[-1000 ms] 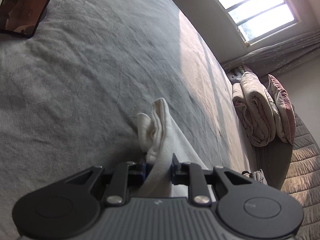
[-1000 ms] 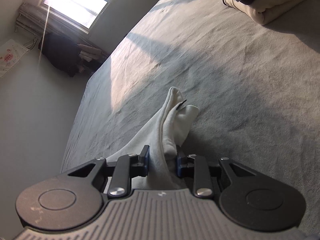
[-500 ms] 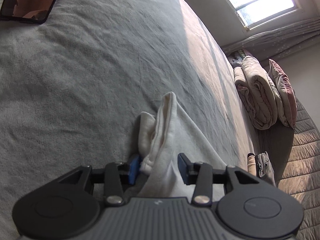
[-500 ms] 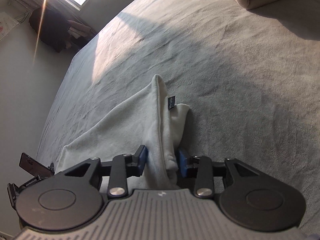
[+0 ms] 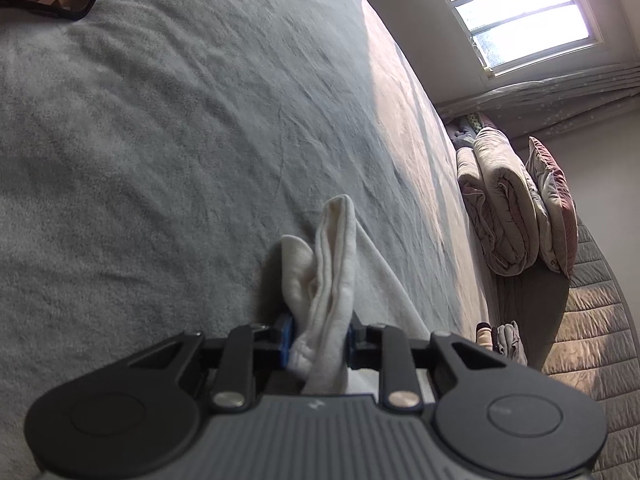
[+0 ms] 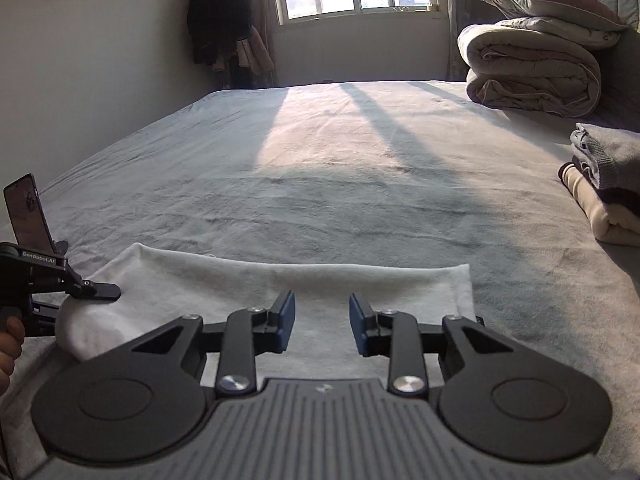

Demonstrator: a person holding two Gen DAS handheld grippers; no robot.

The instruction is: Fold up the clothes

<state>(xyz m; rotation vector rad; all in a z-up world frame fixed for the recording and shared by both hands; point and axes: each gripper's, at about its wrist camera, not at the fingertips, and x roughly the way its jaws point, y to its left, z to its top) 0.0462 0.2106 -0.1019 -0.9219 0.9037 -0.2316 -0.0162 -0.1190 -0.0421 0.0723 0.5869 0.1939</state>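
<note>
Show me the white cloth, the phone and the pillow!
white cloth [image 6: 360, 280]: right wrist view, middle of its flat top.
phone [image 6: 26, 210]: right wrist view, on its dark screen.
pillow [image 6: 548, 0]: right wrist view, its top face.

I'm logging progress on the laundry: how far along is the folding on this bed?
Done: folded clothes are stacked at the bed's right edge. In hand: the white garment lies as a long folded band; the left gripper is closing on its bunched end, while the right gripper, closing, holds nothing. Left: folding that band smaller and stacking it.
</note>
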